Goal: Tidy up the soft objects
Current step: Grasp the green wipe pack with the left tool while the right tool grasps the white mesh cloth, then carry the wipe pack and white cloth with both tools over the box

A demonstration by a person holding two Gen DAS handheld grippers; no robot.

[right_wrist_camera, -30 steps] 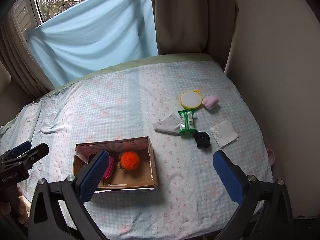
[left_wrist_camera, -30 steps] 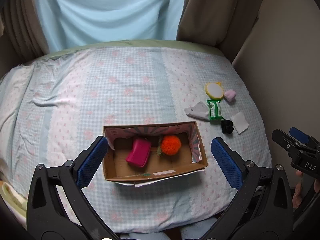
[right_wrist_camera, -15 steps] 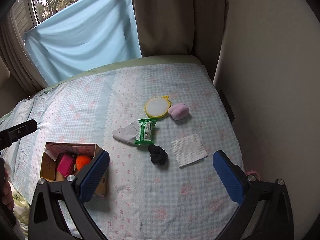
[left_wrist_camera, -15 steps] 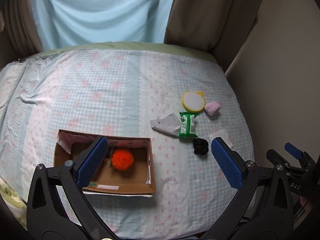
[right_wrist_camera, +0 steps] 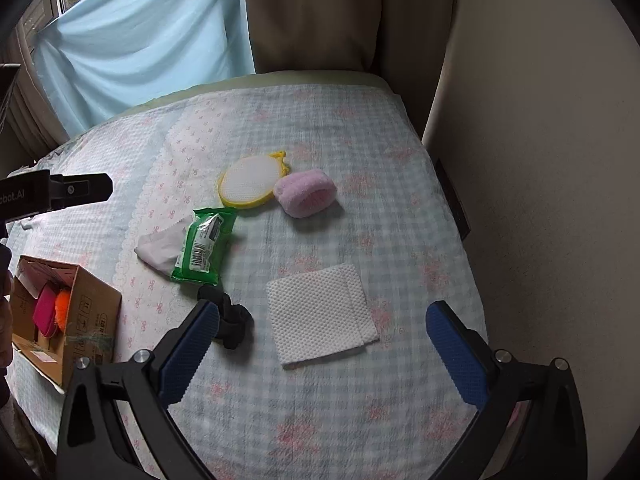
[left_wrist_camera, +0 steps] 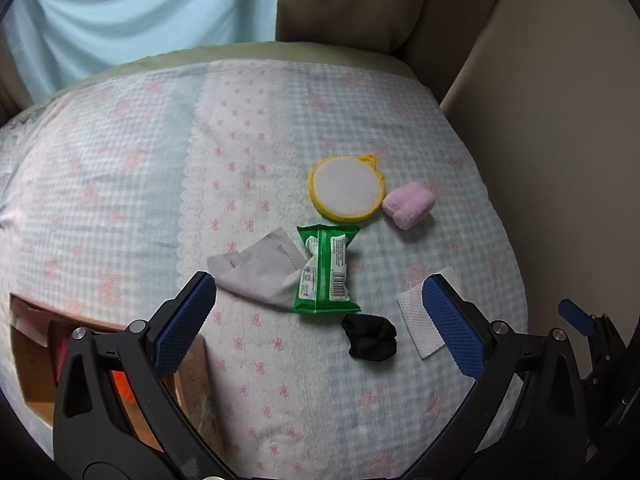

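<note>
Loose items lie on the bed: a yellow-rimmed round pad [left_wrist_camera: 346, 189] [right_wrist_camera: 250, 183], a pink fluffy roll [left_wrist_camera: 409, 205] [right_wrist_camera: 306, 193], a green wipes pack [left_wrist_camera: 326, 269] [right_wrist_camera: 204, 245], a grey cloth [left_wrist_camera: 256, 272] [right_wrist_camera: 160, 246], a black scrunchie [left_wrist_camera: 370, 338] [right_wrist_camera: 234, 320] and a white square cloth [left_wrist_camera: 420, 320] [right_wrist_camera: 320, 314]. A cardboard box [left_wrist_camera: 36, 364] [right_wrist_camera: 86, 316] at the left holds a magenta item [right_wrist_camera: 44, 314] and an orange pom-pom [right_wrist_camera: 62, 306]. My left gripper [left_wrist_camera: 318, 324] is open above the scrunchie. My right gripper [right_wrist_camera: 322, 350] is open over the white cloth.
The bed cover [right_wrist_camera: 400, 240] is pale blue check with pink bows. A beige wall [right_wrist_camera: 540, 160] bounds the bed on the right; a brown curtain [right_wrist_camera: 312, 16] and a light blue curtain [right_wrist_camera: 140, 44] hang behind. The left gripper's body shows at the right wrist view's left edge.
Both grippers have swung right, from over the box toward the cluster of loose items, and come closer to the bed. The box now sits at the left edge of both views.
</note>
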